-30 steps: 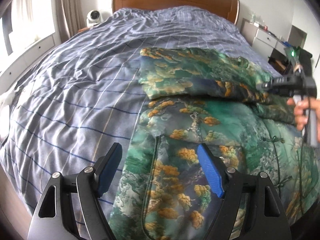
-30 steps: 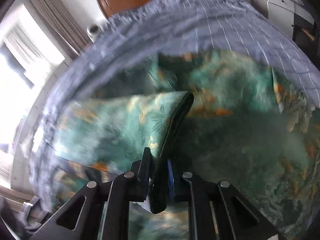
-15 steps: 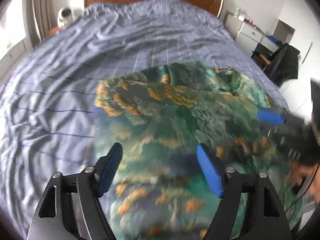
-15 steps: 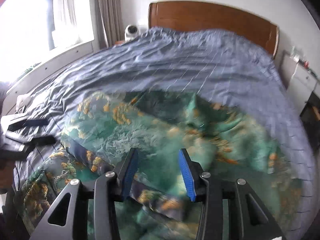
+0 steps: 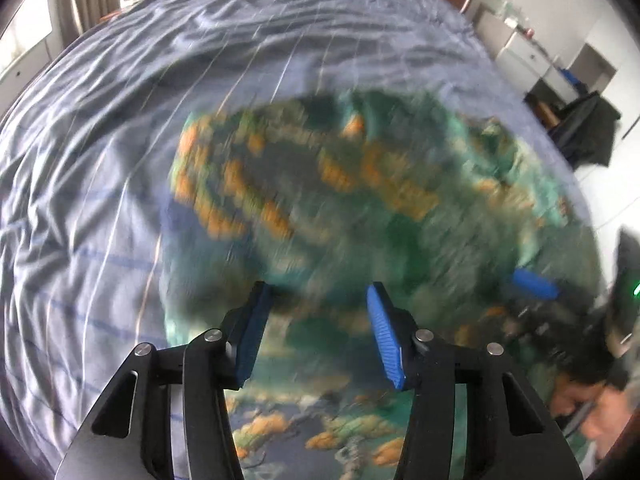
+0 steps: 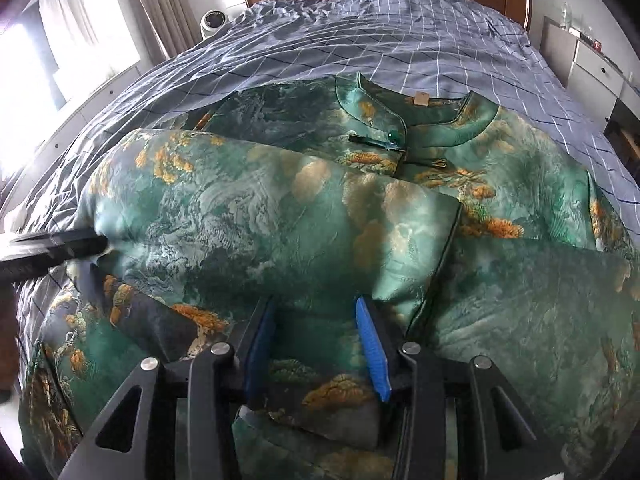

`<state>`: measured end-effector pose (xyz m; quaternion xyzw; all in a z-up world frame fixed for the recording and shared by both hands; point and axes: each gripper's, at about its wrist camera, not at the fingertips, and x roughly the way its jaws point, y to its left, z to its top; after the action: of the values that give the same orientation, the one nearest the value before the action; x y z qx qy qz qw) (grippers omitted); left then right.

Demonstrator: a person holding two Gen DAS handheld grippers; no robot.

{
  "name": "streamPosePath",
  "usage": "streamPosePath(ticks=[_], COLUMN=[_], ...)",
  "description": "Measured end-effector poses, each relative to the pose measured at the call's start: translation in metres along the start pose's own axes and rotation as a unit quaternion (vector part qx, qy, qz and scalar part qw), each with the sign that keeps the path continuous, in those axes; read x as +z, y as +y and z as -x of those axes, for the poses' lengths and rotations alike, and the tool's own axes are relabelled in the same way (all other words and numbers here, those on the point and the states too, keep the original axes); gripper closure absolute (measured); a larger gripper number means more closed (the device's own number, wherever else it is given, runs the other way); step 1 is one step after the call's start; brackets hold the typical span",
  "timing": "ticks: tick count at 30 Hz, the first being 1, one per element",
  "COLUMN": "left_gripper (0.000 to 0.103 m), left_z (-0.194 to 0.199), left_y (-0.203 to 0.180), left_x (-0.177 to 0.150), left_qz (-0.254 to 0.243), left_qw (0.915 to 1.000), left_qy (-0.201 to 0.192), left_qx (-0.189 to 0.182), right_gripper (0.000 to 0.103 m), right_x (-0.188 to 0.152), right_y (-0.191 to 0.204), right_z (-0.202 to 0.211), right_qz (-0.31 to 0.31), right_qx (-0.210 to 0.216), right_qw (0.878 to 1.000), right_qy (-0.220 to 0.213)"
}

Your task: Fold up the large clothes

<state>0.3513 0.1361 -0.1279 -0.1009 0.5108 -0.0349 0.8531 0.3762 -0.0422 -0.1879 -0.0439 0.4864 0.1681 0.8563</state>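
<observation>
Bed (image 6: 400,32): 1 green garment (image 6: 280,216), 2 claws.

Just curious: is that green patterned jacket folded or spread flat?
Partly folded: one sleeve lies across the jacket's front, below the collar.

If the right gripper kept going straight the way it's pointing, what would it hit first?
Most likely the green patterned garment spread on the bed: the right gripper tilts down at its folded-over sleeve, jaws open with nothing pinched. Depth is hard to judge.
</observation>
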Motion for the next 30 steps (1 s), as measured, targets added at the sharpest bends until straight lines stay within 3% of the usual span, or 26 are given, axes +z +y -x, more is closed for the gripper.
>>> streamPosePath(ticks=[3,6,10,14,20,25,27,29,30], left_gripper=[0.051,0.052,0.048,0.047,0.048,0.047,0.044,0.028,0.026], left_z=[-0.012,-0.034,-0.053,-0.069,-0.039,-0.009,0.010,0.028,0.036], left_y=[-0.006,-0.007,-0.001,0.002,0.009,-0.004,-0.014,-0.024,-0.027], left_x=[0.032,0.060,0.069,0.046,0.011,-0.027,-0.055,-0.085,-0.097], left_qz=[-0.002,-0.003,0.012,-0.011,-0.005,-0.044,-0.066,-0.092,-0.102], left_qw=[1.0000,0.9996,0.9991,0.9993,0.9999,0.9977,0.9953,0.9920,0.9908], left_qy=[0.002,-0.008,-0.021,0.000,-0.010,-0.026,-0.037,-0.046,-0.049], left_qx=[-0.003,0.028,0.034,0.036,0.013,0.044,0.061,0.073,0.075], right_gripper=[0.061,0.061,0.061,0.061,0.061,0.061,0.061,0.060,0.060], right_x=[-0.002,-0.003,-0.004,-0.005,-0.007,-0.006,-0.004,-0.003,-0.003], right_y=[0.002,0.000,0.001,0.000,0.001,0.005,0.006,0.004,0.003], right_z=[-0.003,-0.002,-0.003,-0.002,-0.003,-0.003,-0.001,0.004,0.009], right_qz=[0.000,0.001,0.000,0.001,0.006,0.014,0.013,0.004,-0.003], right_qx=[-0.003,-0.006,-0.005,-0.004,-0.007,-0.017,-0.018,-0.016,-0.014], right_qw=[1.000,1.000,1.000,1.000,1.000,1.000,1.000,1.000,1.000], right_qy=[0.001,0.003,0.000,0.000,-0.005,-0.001,0.004,0.007,0.006])
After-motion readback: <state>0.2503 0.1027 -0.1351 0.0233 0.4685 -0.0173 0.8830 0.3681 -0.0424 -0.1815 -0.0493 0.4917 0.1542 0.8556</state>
